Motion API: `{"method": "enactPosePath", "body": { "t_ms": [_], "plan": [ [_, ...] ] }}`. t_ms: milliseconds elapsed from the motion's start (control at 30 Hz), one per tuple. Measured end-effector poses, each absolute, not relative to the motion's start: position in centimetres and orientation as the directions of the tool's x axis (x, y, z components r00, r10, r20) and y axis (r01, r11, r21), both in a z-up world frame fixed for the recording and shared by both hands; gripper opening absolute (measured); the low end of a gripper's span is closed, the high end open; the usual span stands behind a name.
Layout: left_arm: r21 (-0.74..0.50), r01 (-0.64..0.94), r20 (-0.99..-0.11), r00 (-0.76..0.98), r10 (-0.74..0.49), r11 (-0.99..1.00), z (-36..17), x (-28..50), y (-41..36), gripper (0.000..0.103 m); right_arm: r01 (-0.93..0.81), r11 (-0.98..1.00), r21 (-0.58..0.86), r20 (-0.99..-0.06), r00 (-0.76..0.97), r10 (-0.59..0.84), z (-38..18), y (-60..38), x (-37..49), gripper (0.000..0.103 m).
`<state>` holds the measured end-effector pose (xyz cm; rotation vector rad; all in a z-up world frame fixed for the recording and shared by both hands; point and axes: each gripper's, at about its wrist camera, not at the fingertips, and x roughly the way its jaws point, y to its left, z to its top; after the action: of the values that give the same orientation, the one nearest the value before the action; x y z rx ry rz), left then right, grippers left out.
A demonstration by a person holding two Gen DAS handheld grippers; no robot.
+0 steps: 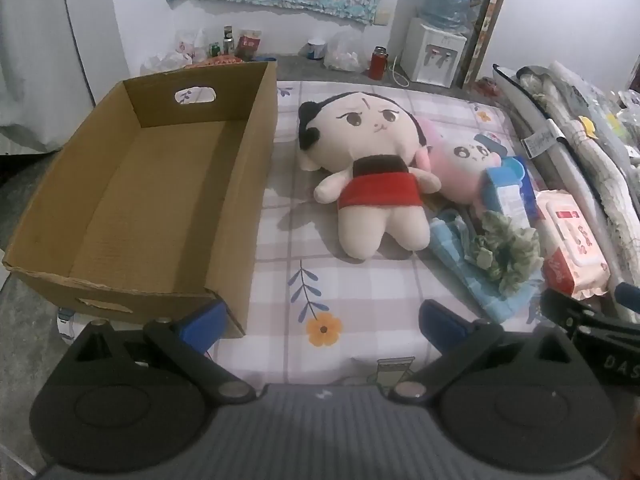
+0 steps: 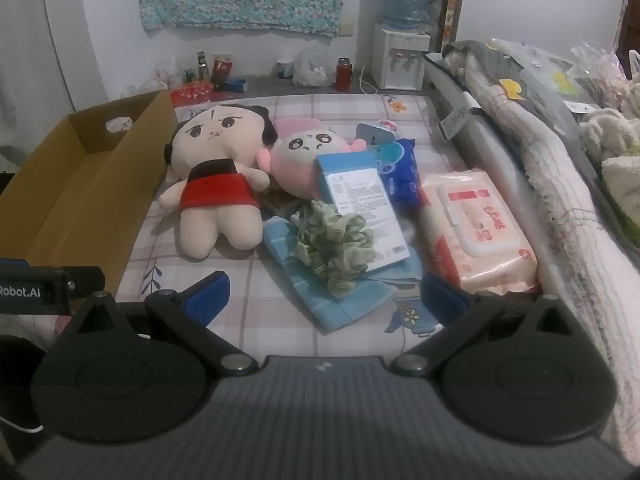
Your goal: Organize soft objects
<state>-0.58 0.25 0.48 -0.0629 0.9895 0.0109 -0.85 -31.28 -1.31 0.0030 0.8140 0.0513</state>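
on the checked bedsheet [image 1: 360, 280], left wrist view: cardboard box [image 1: 160, 184] stood empty at the left edge; doll in red dress [image 1: 372, 184] lay just right of it, ahead of the left gripper [image 1: 320, 320], long axis running away from the jaws, feet nearest. jaws apart, nothing between, tilted downward.

right wrist view: right gripper [image 2: 324, 296] hung over green scrunchie [image 2: 336, 244] on blue towel [image 2: 344, 292], jaws apart, empty. doll sat up-left; left hand judged nearer it.
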Motion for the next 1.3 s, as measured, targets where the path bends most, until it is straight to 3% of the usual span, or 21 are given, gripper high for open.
{"method": "enactPosePath", "body": {
  "t_ms": [1300],
  "plan": [
    [-0.05, -0.038, -0.831, 0.556, -0.02, 0.998, 0.6, -0.7, 0.4, 0.103, -0.049, 0.999, 0.017, -0.722, 0.69, 0.046, -1.2, -31.1, -1.0, 0.102]
  ]
}}
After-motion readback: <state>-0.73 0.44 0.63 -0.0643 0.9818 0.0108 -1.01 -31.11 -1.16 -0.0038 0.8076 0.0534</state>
